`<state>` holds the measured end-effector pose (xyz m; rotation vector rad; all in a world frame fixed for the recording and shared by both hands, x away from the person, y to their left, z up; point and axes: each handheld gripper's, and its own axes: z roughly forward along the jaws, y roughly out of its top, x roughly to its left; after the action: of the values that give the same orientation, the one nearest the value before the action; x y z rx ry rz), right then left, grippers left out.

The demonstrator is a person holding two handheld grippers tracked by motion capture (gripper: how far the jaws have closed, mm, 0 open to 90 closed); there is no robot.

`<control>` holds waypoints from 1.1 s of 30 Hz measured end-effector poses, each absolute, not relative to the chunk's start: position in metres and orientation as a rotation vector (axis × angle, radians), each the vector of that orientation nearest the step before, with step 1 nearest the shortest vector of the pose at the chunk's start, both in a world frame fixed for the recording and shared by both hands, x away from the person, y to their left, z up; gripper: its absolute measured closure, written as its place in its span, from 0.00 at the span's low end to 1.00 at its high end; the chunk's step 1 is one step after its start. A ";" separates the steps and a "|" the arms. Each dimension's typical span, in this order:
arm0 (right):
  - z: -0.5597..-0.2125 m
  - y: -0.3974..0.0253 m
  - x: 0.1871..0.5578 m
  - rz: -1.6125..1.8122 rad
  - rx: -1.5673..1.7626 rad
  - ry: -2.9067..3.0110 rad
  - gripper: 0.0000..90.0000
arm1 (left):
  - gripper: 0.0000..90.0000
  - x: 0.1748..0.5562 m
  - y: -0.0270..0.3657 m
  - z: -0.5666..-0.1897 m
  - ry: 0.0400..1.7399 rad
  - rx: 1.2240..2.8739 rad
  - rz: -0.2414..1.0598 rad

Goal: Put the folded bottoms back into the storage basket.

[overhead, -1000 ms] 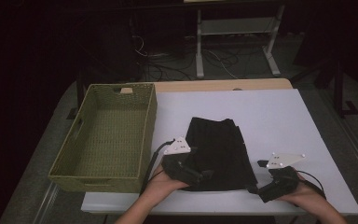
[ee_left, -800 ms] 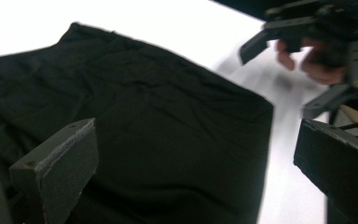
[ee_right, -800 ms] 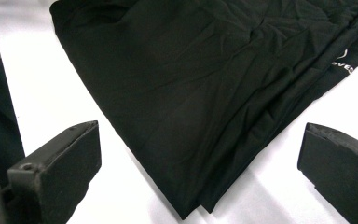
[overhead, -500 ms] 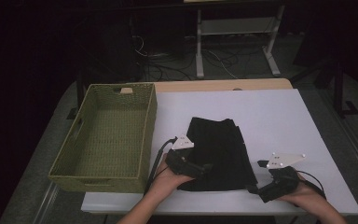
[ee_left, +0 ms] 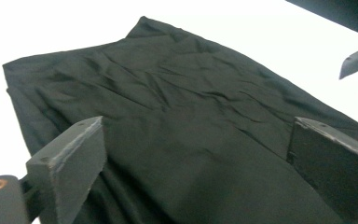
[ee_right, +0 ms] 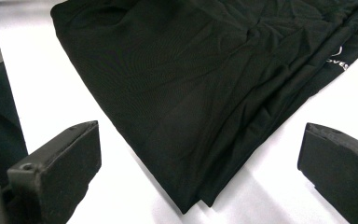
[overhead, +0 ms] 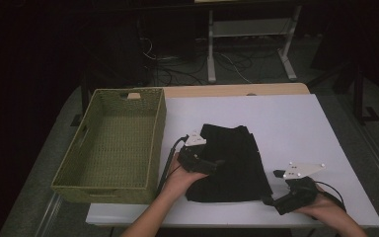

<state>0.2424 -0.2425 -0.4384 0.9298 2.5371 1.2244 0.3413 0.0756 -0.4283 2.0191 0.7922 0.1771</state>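
Observation:
A folded black cloth (overhead: 234,163) lies on the white table (overhead: 286,123), near its front edge. My left gripper (overhead: 216,164) hovers over the cloth's left side, open, its jaws wide apart above the wrinkled fabric (ee_left: 191,130). My right gripper (overhead: 271,200) stands open at the cloth's front right corner, just off the fabric. In the right gripper view the folded cloth (ee_right: 205,84) has layered edges, and its corner points down between the jaws. A small white print (ee_right: 338,59) shows on one layer at the right.
A green woven basket (overhead: 113,143) with nothing in it stands at the table's left, close to the left hand. Behind the table are a metal stand (overhead: 249,37) and cables on the dark floor. The table's right and far parts are bare white.
My left gripper has moved up and rightward, further onto the cloth's left side. The right gripper has stayed almost in place at the front right corner.

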 end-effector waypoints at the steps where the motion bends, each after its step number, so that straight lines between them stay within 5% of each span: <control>1: -0.439 -0.242 0.242 1.224 0.931 2.538 0.00 | 0.10 0.344 0.076 -0.428 0.792 2.019 0.175; 33: -0.439 -0.244 0.242 1.226 0.935 2.537 0.00 | 0.34 0.426 0.074 -0.434 0.954 2.069 0.308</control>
<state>0.2419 -0.2442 -0.4393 0.9349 2.5366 1.2259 0.4260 0.0742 -0.4344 2.0691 0.9538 0.3081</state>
